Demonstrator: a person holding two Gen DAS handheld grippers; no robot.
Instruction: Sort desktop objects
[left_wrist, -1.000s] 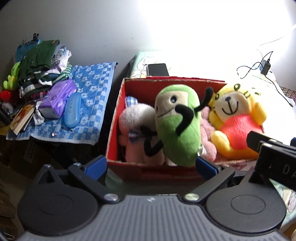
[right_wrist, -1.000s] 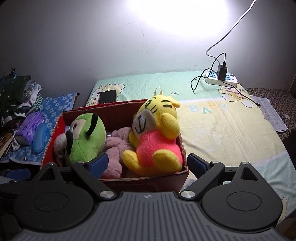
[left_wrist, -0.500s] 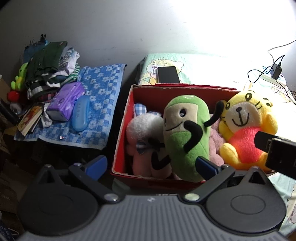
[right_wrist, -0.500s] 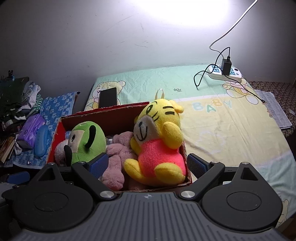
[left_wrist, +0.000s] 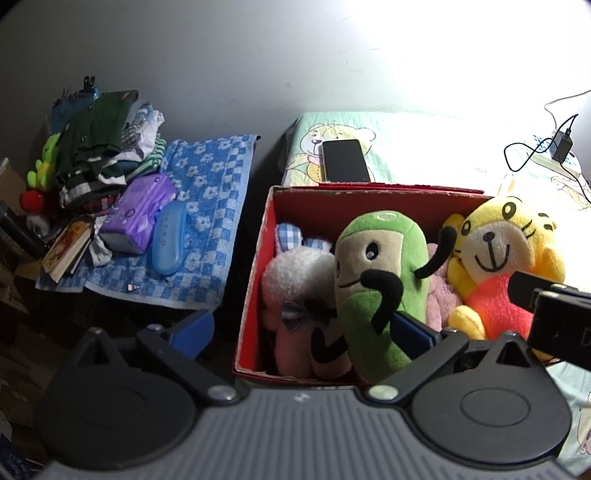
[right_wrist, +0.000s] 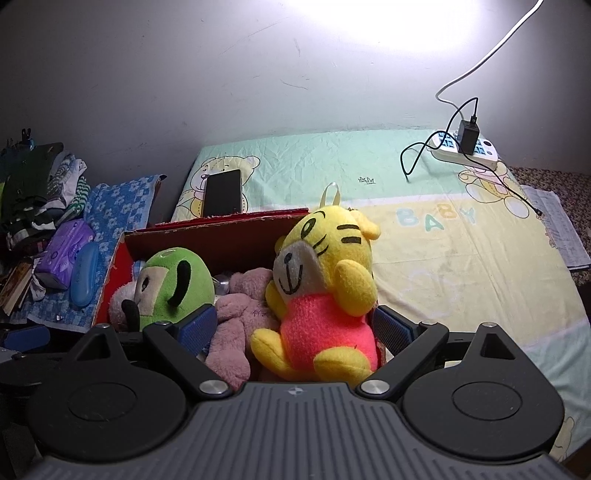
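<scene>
Looking along the left tool, the red box is the landmark: it sits on the bed and holds four soft toys. The green plush stands near the box's middle, long axis upright and leaning slightly back, face turned toward the camera. A white and pink plush lies against the box's left wall, a mauve plush is wedged behind the green one, and the yellow tiger plush sits upright at the box's right end, facing the camera. The left tool is spread wide and empty, one blue pad outside the box's left wall, the other in front of the green plush. Behind the box a black phone lies flat on the bed sheet. Left of the box, a blue checked towel carries a blue case, a purple packet and folded clothes.

In the right wrist view, the right tool is also spread wide and grips nothing; the yellow tiger plush sits between its pads, upright, head tipped left. The green plush leans at the box's left. Far right of the box, a power strip rests on the sheet.
</scene>
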